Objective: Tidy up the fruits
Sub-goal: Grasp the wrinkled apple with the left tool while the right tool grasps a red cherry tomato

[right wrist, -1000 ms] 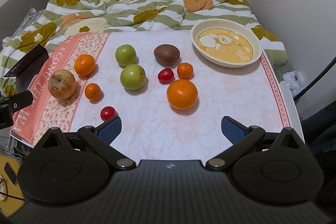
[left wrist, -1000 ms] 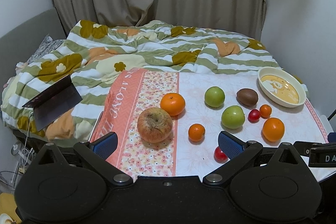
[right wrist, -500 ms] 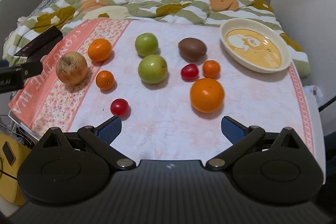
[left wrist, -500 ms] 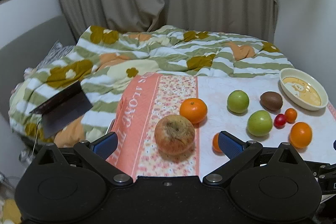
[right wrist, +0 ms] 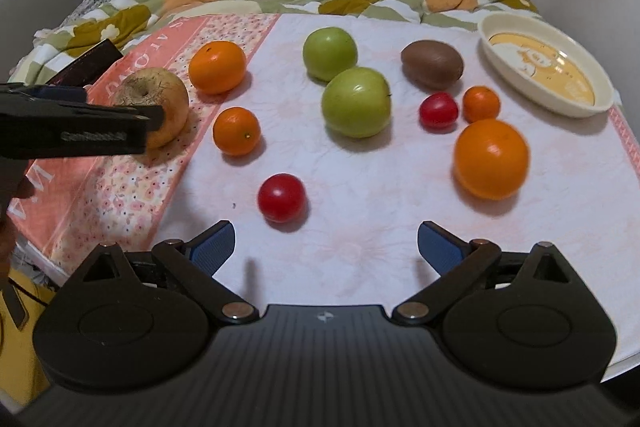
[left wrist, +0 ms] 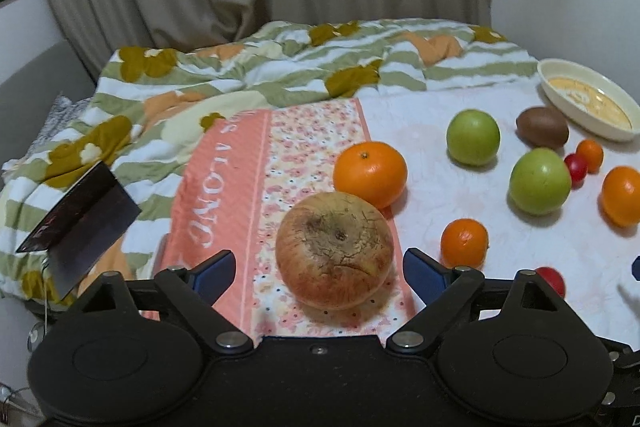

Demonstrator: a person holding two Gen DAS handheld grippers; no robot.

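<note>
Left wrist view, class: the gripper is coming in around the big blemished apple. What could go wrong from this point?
1. The left gripper is closing around the blemished apple, pads not yet touching; its cracked, wrinkled skin may bruise under a hard squeeze.
2. The large orange sits right behind the apple; a push forward could roll it.
3. The apple rests near the tablecloth edge, so a slipped grip might send it off.

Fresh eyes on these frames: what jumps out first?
The big wrinkled apple sits between the open, closing fingers of the left claw, untouched, on the cloth's pink floral band. Right of it, oranges, green apples, a kiwi and red tomatoes are scattered, with an empty cream dish at the far right corner.
</note>
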